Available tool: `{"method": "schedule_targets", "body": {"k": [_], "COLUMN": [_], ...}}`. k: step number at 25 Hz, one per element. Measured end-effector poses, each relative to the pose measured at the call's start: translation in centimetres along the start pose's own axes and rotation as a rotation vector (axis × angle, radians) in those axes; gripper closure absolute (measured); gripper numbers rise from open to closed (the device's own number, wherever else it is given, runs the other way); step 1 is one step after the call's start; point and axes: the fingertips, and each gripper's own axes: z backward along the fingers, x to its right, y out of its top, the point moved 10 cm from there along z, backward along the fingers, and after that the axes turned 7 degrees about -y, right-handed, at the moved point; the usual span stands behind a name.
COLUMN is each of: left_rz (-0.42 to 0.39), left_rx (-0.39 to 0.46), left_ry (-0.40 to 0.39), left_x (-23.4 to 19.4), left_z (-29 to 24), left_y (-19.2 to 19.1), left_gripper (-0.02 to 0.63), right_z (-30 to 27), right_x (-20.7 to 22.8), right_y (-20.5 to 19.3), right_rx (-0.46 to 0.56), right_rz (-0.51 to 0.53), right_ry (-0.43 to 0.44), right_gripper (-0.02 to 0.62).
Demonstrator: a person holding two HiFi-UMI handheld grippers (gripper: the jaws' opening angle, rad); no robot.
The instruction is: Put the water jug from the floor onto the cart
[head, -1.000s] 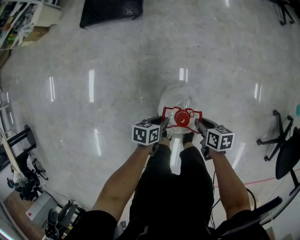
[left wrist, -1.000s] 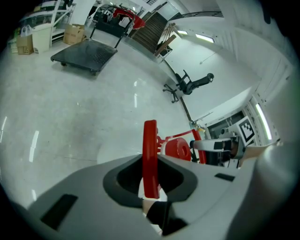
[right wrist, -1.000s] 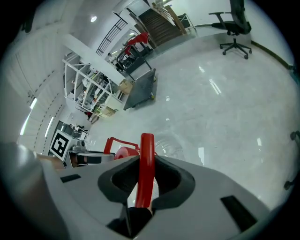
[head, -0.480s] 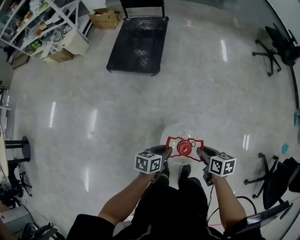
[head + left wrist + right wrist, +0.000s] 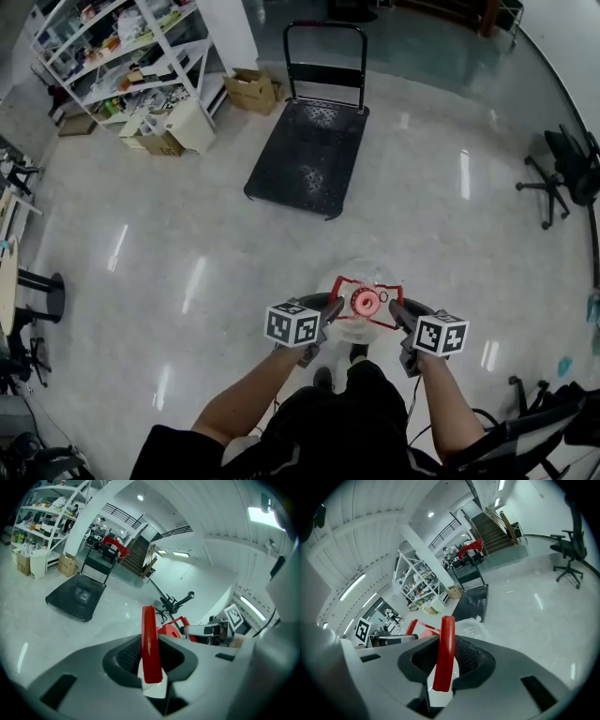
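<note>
The clear water jug (image 5: 362,302), with a red cap and a red carrying frame, hangs off the floor in front of the person's legs. My left gripper (image 5: 324,313) is shut on the frame's left side and my right gripper (image 5: 397,315) on its right side. In the left gripper view a red handle strip (image 5: 149,644) is pinched between the jaws. The right gripper view shows another red strip (image 5: 444,651) pinched in the same way. The black flat cart (image 5: 314,155) with an upright push bar stands ahead on the floor, apart from the jug.
White shelving (image 5: 122,56) full of goods and cardboard boxes (image 5: 251,91) stand at the far left of the cart. Office chairs (image 5: 562,169) are at the right. A black stand base (image 5: 37,295) sits at the left edge. Glossy floor lies between me and the cart.
Both grippers have risen together with the jug, which has left the floor. The head view has swung up, bringing the cart and shelves fully into sight.
</note>
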Motion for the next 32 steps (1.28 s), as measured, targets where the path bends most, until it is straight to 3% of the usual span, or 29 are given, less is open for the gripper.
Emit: {"method": "schedule_targets", "body": {"k": [5, 14, 19, 27, 32], "left_rz": [0.055, 0.075, 0.067, 0.034, 0.016], "left_rx": [0.073, 0.18, 0.213, 0.186, 0.171], "left_ry": [0.066, 0.15, 0.137, 0.088, 0.106], "left_x": [-2.2, -7.5, -12.7, -21.2, -26.2], "left_z": [-0.4, -1.8, -2.8, -3.0, -3.4], "left_y": [6.2, 17.2, 22.8, 32.1, 37.6], "left_gripper": [0.537, 0.537, 0.537, 0.537, 0.535], "right_z": [-4.5, -13.0, -18.4, -26.4, -32.2], "right_x": [-0.2, -0.7, -1.4, -4.0, -5.0], "right_y": [8.0, 20.8, 26.6, 34.9, 39.5], "right_rx": [-0.027, -0.057, -0.041, -0.03, -0.024], "right_rz": [0.051, 0.146, 0.167, 0.148, 0.141], "right_ry": [0.078, 0.177, 0.173, 0.13, 0.132], "right_gripper": [0.509, 0.509, 0.509, 0.509, 0.509]}}
